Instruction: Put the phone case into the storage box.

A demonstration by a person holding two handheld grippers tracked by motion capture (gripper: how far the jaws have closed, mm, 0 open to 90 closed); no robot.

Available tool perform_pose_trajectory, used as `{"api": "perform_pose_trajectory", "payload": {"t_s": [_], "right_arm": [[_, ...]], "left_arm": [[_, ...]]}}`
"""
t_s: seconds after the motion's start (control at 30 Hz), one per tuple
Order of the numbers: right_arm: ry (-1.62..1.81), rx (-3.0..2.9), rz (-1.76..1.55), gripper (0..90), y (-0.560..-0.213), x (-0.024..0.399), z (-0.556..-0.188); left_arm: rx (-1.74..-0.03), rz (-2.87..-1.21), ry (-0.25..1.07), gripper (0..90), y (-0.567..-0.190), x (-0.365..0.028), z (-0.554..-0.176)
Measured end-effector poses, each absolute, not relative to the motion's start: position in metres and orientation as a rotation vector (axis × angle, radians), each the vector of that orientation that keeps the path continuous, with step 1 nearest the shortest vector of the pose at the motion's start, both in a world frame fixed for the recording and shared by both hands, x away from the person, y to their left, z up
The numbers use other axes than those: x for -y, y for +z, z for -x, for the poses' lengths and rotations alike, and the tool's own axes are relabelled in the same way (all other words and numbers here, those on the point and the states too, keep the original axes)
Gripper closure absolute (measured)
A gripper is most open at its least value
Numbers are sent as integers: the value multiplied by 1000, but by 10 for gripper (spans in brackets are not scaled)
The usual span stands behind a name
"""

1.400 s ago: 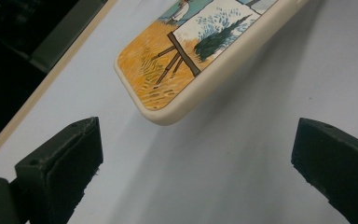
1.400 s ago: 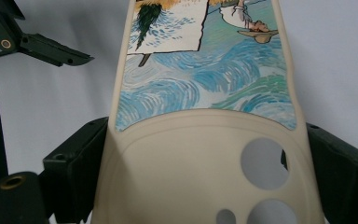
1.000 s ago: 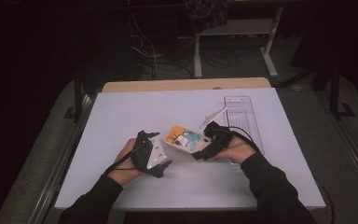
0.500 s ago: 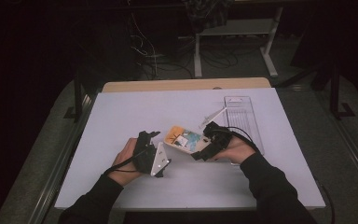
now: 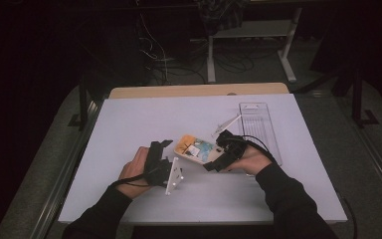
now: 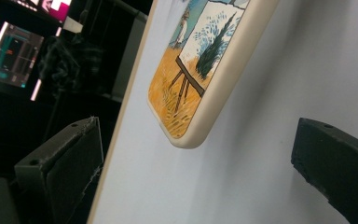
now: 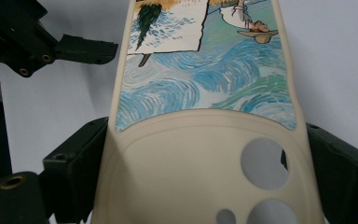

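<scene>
Between right tool (image 7: 200,154) jaws: phone case (image 7: 205,116), gripped; left tool (image 6: 205,154) wide, case corner just ahead.

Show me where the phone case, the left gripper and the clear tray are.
phone case (image 7: 205,107): right gripper view, painted back.
left gripper (image 5: 168,144): high view, between its fingertips.
clear tray (image 5: 258,119): high view, bare floor.

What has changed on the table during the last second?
The left gripper has turned, so its grey plate now points toward the person, and its open jaws face the phone case. The right gripper keeps holding the case at the same place. The clear tray did not move.
</scene>
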State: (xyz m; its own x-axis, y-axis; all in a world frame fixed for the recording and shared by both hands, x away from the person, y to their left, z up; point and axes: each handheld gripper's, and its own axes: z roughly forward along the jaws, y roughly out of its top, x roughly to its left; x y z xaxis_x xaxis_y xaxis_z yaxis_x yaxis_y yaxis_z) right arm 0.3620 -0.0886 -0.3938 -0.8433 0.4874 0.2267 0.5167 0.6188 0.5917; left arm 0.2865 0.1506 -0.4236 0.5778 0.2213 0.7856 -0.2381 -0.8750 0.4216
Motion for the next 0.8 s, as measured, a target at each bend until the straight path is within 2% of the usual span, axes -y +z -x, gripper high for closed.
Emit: {"api": "perform_pose_trajectory", "payload": {"t_s": [0.27, 0.43, 0.8], "right_arm": [[-1036, 2816, 837, 95, -395, 89, -363], [-1042, 2806, 848, 95, -394, 87, -363], [-1061, 2779, 846, 95, -392, 82, -362]], "left_arm": [[66, -2304, 1321, 16, -426, -148, -285], [103, -2287, 1408, 17, -426, -146, -284], [177, -2281, 1467, 18, -429, -140, -281]]}}
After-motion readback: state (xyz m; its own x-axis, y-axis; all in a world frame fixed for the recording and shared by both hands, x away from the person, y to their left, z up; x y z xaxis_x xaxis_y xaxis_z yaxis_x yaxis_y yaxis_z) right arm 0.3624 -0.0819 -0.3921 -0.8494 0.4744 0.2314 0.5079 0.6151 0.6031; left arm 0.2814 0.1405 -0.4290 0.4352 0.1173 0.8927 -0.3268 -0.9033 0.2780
